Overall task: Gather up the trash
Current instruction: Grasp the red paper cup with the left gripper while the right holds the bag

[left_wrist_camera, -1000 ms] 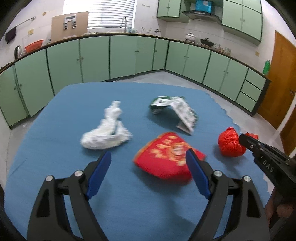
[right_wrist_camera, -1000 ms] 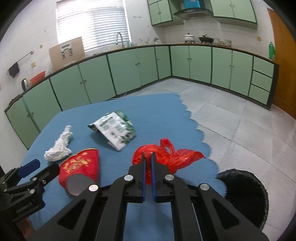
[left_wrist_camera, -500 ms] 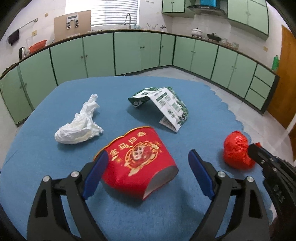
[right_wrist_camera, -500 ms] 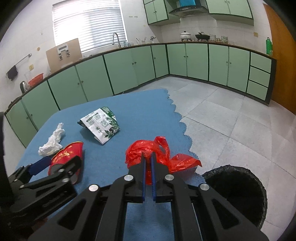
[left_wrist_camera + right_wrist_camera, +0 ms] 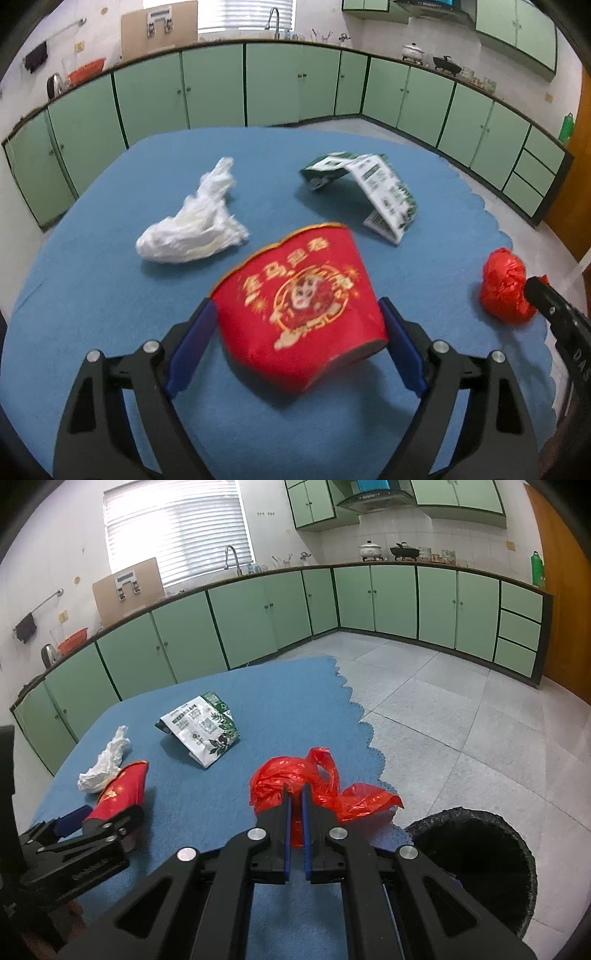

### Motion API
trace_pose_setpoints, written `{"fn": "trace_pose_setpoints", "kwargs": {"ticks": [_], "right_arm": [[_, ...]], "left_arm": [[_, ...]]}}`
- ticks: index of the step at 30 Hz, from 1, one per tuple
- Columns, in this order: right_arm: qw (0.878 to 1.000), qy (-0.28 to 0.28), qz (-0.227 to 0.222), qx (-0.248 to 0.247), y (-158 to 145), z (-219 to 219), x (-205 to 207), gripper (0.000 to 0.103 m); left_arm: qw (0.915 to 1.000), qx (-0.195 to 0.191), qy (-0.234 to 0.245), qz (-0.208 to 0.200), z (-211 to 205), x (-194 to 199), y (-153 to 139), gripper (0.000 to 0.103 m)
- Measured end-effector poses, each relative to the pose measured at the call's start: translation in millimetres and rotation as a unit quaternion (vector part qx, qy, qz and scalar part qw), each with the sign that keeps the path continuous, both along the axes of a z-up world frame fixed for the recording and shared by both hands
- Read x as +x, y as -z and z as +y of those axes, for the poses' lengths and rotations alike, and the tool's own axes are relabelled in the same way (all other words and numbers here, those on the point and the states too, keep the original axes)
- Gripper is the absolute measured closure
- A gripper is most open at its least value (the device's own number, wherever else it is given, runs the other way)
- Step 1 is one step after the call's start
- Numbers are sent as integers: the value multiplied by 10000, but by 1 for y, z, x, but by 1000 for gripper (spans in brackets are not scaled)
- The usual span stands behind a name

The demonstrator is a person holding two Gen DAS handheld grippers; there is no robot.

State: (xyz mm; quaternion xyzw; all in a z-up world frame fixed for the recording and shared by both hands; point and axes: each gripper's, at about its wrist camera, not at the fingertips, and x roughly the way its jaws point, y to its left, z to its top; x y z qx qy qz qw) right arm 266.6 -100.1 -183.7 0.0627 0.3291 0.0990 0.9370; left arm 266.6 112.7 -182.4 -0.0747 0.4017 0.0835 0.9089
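Left wrist view shows your left gripper (image 5: 297,332) with its jaws spread wide on both sides of the red paper cup (image 5: 299,314), which lies on its side on the blue tablecloth (image 5: 92,295). The blue pads stand just beside the cup walls, and I cannot tell if they already touch; they do not seem to press. The jaws are so wide because the cup is a broad thing, and you point the gripper downward so that the pads come to the cup's two sides.

Your right gripper (image 5: 295,834) is closed narrow on the red plastic bag (image 5: 317,790). A thin film needs the pads nearly together, so this grip makes sense. The bag is at the right edge of the table, very near the black-lined trash bin (image 5: 476,864) on the floor, probably so that the way to the bin is short.

For the count: four pieces of trash are visible. One red cup, one red plastic bag, one crumpled white tissue (image 5: 192,229) and one green and white snack packet (image 5: 369,184), which stands folded like a small tent. The tissue and the packet lie apart from each other behind the cup, and no gripper touches them. There is one bin, and two grippers.
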Motion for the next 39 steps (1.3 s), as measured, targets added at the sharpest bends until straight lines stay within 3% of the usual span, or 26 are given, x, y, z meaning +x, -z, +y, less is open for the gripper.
{"fn": "trace_pose_setpoints", "kwargs": {"ticks": [13, 14, 17, 19, 21, 24, 26, 31, 39], "right_arm": [[10000, 4, -1, -78, -2, 5, -2, 98], [10000, 3, -12, -94, -3, 5, -3, 98], [10000, 5, -49, -81, -7, 5, -7, 98], [10000, -4, -65, -66, -10, 6, -10, 98], [10000, -14, -63, -70, -11, 6, -11, 98], [9999, -27, -62, -100, -11, 7, -13, 98], [9999, -32, -47, -107, -10, 7, -14, 98], [9999, -43, -46, -119, -9, 8, -14, 98], [9998, -102, -23, -183, -8, 14, -15, 98]], "left_arm": [[9992, -336, 222, -64, 14, -4, -1, 22], [9989, -374, 260, -98, 15, -5, -2, 24], [9981, -287, 472, -276, 11, -14, -9, 45], [9974, -251, 607, -311, 6, -15, -12, 49], [9973, -293, 611, -285, 7, -16, -12, 49], [9979, -296, 529, -237, 8, -17, -13, 40], [9977, -473, 455, -173, 15, -18, -10, 39], [9985, -441, 274, -175, 27, -25, -9, 38], [9986, -492, 167, 63, 35, -15, 5, 27]]}}
